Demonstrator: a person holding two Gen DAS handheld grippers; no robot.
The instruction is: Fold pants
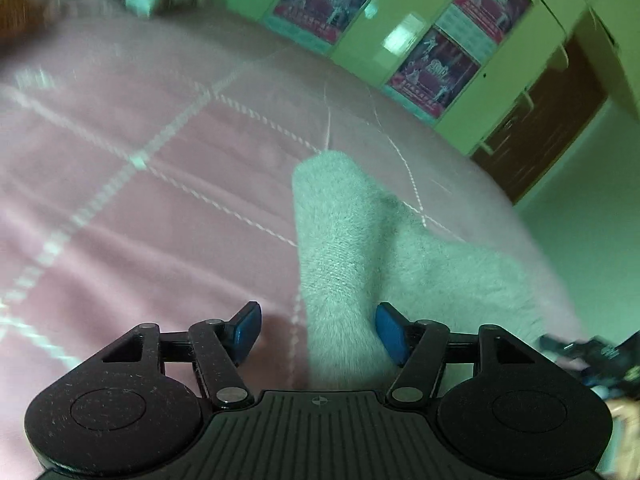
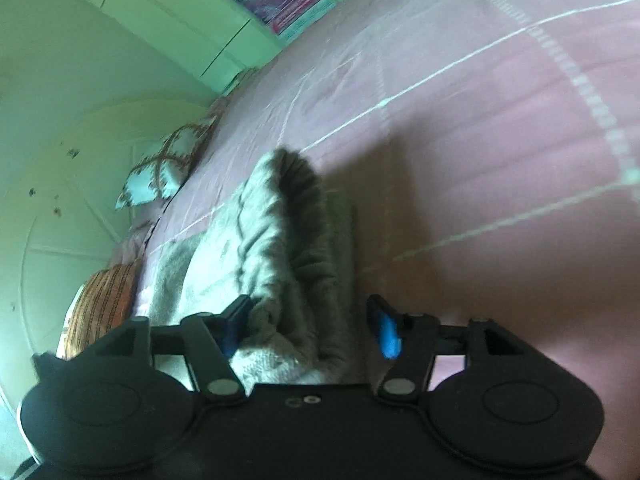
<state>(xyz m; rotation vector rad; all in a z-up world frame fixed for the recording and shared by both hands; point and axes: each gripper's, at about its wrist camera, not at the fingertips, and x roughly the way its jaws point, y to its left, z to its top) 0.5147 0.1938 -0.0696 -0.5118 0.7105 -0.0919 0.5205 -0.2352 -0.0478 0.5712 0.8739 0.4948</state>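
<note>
Pants (image 1: 340,240), pale grey and fuzzy-knit, lie on the pink bedspread (image 1: 120,200), which fills most of both views and carries a grid of white stitched lines. In the left wrist view one leg runs away from the camera to a rounded end, and a second part spreads off to the right; the near part is cut off behind the gripper body. In the right wrist view the same pants (image 2: 280,240) are bunched into a ridged, wrinkled heap, with a flatter layer to its left; how many layers lie there is hard to tell.

Wardrobe doors (image 1: 460,40), green-tinted, bear posters (image 1: 324,0) too smeared to read. A brown door (image 1: 552,120) sits at the right edge. A patterned pillow (image 2: 160,172) and an orange striped cushion (image 2: 104,304) lie along the bed's far side, both soft with blur.

Left gripper (image 1: 318,330): angled down at the bed, blue pads apart. The leg passes between them, close to the right pad; no squeeze on the fabric visible. A dark blurred object (image 1: 592,356) at the right edge, cannot identify.

Right gripper (image 2: 310,326): also tilted down, jaws standing apart. The heap sits against the left pad, with a clear gap before the right one. Fabric not pinched.
</note>
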